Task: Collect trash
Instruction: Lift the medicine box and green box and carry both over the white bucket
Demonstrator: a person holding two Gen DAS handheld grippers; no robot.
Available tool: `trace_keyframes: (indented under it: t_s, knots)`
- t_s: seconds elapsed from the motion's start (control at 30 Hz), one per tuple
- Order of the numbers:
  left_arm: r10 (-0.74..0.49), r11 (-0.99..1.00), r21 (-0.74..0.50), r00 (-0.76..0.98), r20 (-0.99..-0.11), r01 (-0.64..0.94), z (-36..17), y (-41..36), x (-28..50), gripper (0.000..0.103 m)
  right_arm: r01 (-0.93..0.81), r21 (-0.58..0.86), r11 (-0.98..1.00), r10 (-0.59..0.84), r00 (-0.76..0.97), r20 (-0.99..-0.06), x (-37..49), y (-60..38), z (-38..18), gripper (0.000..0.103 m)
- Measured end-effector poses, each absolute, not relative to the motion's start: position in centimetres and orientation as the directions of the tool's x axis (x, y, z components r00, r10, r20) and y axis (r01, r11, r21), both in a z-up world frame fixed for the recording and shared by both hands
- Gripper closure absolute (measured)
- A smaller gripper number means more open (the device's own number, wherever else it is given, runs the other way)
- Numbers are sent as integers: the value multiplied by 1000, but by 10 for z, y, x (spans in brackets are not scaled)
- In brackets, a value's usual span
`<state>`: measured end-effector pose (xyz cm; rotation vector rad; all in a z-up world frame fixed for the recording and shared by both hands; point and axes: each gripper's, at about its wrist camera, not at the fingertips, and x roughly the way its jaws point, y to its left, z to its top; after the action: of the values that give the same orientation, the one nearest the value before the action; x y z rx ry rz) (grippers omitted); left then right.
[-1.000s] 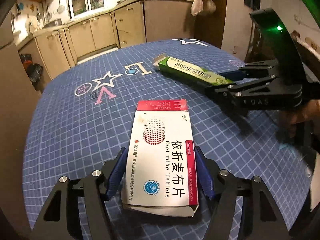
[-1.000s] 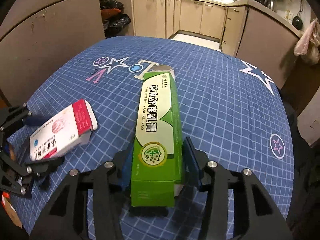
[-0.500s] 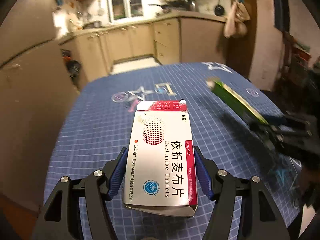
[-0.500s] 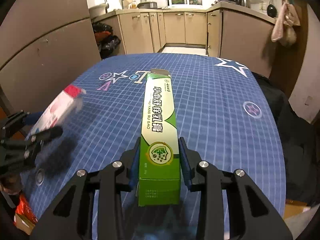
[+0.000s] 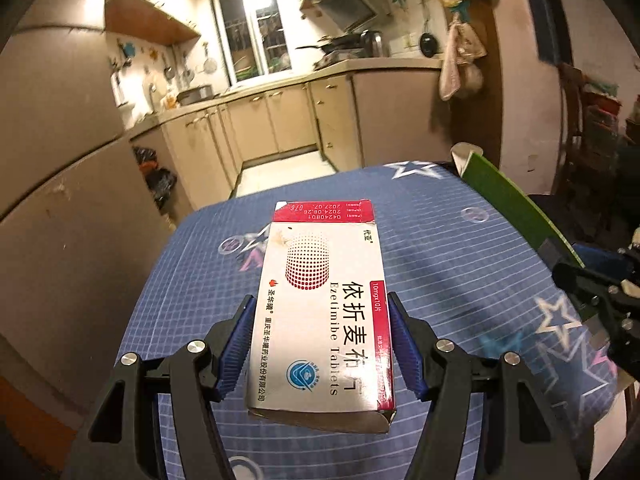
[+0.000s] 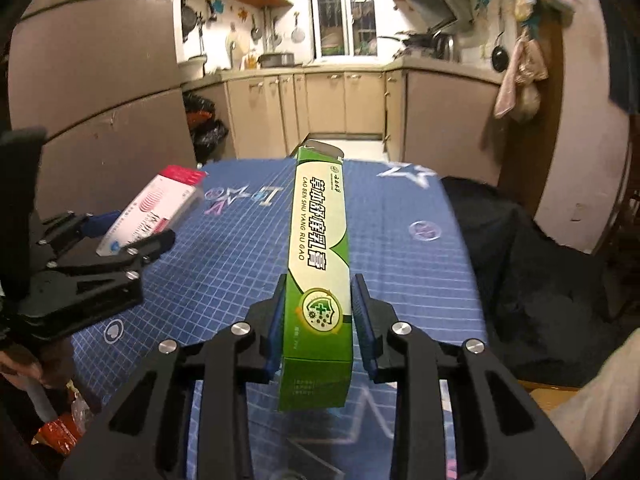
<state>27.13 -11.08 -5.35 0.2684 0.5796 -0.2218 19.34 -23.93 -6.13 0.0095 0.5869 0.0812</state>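
Currently: left tongs (image 5: 320, 344) clenched on pill box (image 5: 320, 312), right tongs (image 6: 318, 320) clenched on green carton (image 6: 318, 248), both held above counter (image 6: 224, 256); step, carry-off; next, finding a bin, none visible.

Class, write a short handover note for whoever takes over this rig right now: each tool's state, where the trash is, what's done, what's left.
Left tool: shut on the white and red tablet box, held above the blue table.
Right tool: shut on the long green box, also off the table.
Done: both boxes picked up.
Left: drop both into the trash; no bin is clearly in view, so locate it first.
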Motion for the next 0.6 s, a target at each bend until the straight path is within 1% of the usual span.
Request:
trace_keyframes:
  t_s: [0.07, 0.1, 0.33, 0.37, 0.5, 0.57, 0.6]
  knots:
    - [-147, 935, 191, 819, -555, 298, -47, -124, 266, 38, -48, 22, 999, 52, 844, -533, 182, -251, -53, 76]
    - [-160, 931, 193, 821, -549, 310, -44, -132, 263, 38, -40, 23, 999, 47, 848, -527, 178, -257, -50, 84]
    - [-242, 895, 211, 826, -509, 392, -25, -187, 243, 38, 48, 22, 999, -31, 867, -497, 148, -301, -37, 89]
    - [-249, 891, 217, 828, -503, 400, -25, -194, 241, 38, 47, 34, 998, -23, 864, -504, 149, -306, -39, 90]
    - [-245, 892, 208, 816, -523, 401, -31, -202, 248, 38, 35, 178, 983, 72, 827, -558, 165, -328, -69, 94]
    - [-240, 890, 217, 815, -527, 402, -33, -205, 249, 38, 27, 243, 970, 114, 828, -549, 165, -332, -77, 94]
    - [-238, 889, 220, 816, -526, 401, -35, -205, 250, 38, 27, 252, 967, 119, 830, -544, 162, -334, -76, 94]
